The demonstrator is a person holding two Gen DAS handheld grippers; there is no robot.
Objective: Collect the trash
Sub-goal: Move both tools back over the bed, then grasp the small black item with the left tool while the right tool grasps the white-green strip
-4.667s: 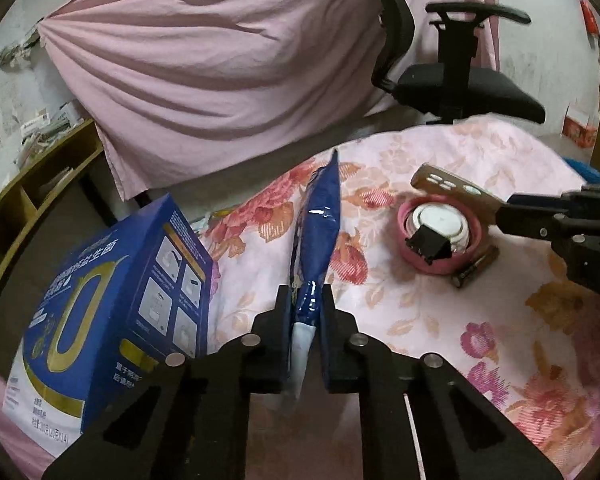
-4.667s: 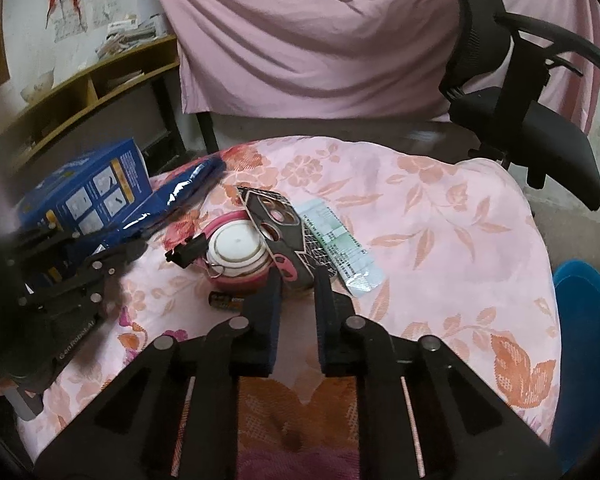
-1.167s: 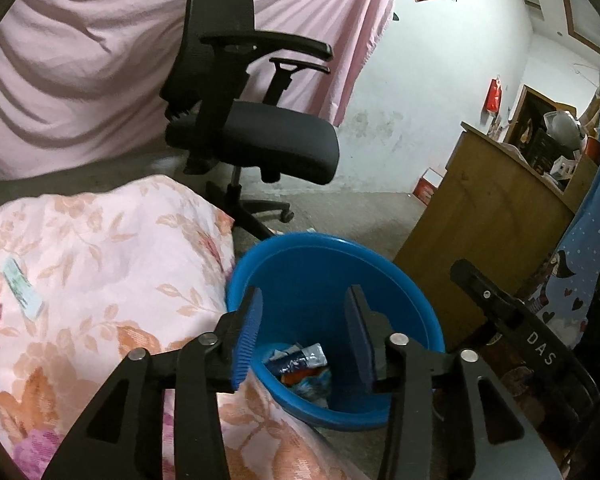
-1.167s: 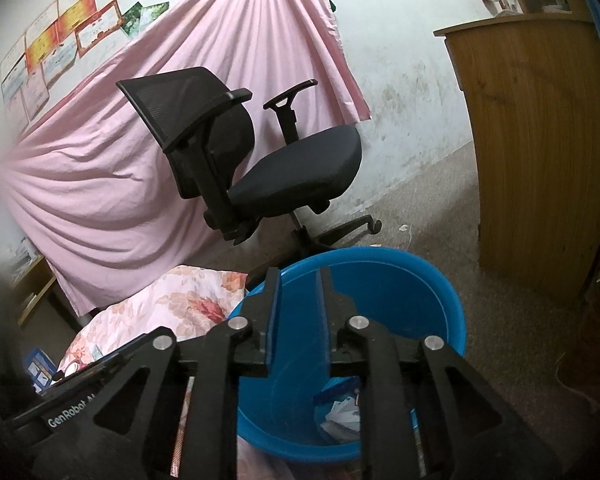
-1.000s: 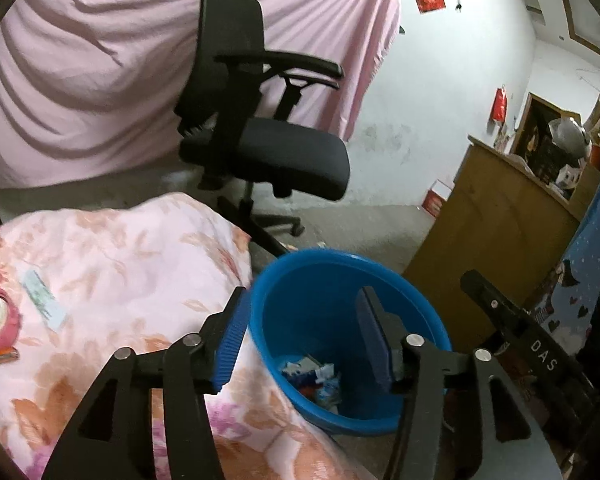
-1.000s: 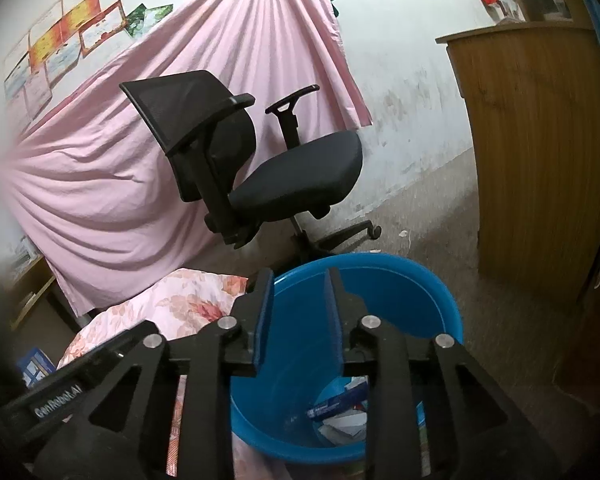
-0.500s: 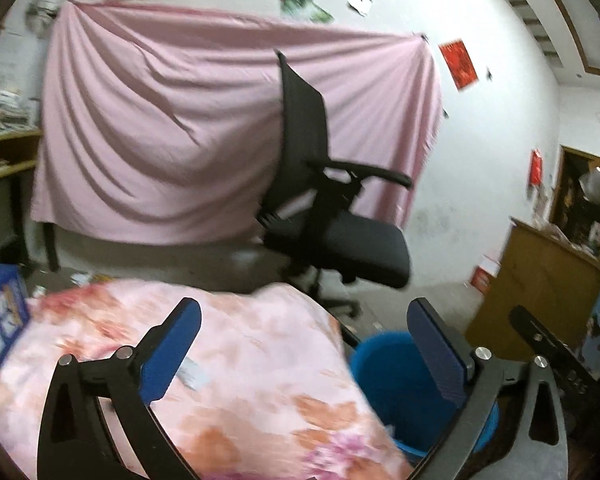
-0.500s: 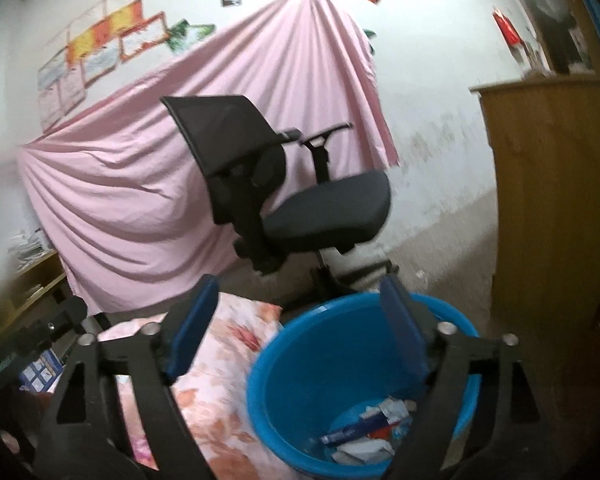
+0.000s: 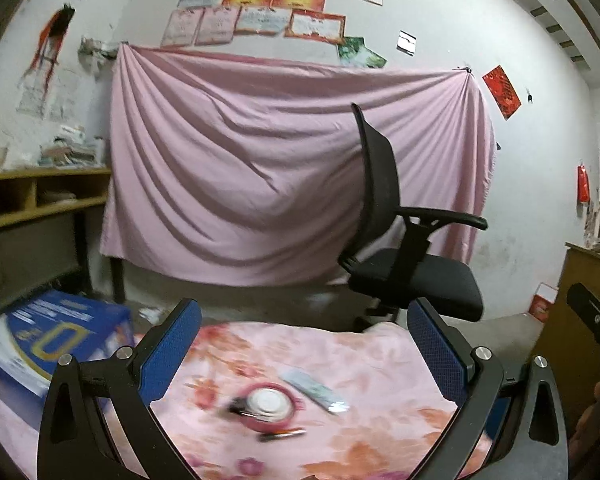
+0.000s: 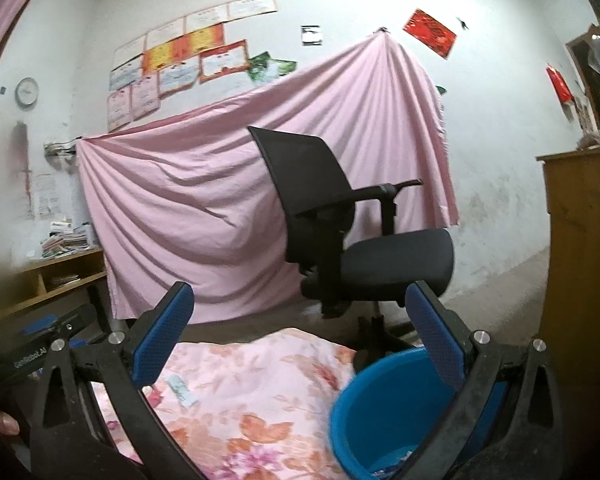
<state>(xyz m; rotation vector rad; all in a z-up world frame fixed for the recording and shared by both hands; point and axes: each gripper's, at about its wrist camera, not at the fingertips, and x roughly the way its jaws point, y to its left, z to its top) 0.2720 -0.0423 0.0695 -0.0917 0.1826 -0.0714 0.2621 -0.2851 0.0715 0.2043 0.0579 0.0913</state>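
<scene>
Since a second ago both your tongs have swung away from the bin (image 10: 384,412) and spread wide, empty: left tongs (image 9: 304,350), right tongs (image 10: 300,334). The wrapper (image 9: 314,391) lies flat on the worktop (image 9: 380,360), long axis running diagonally, beside the pink cup (image 9: 266,404).

The left gripper (image 9: 304,344) and the right gripper (image 10: 300,332) are alike: black angular frames with silver round screws, jaws lined with textured blue pads (image 9: 168,354). White lettering (image 10: 30,353) marks one black arm.
</scene>
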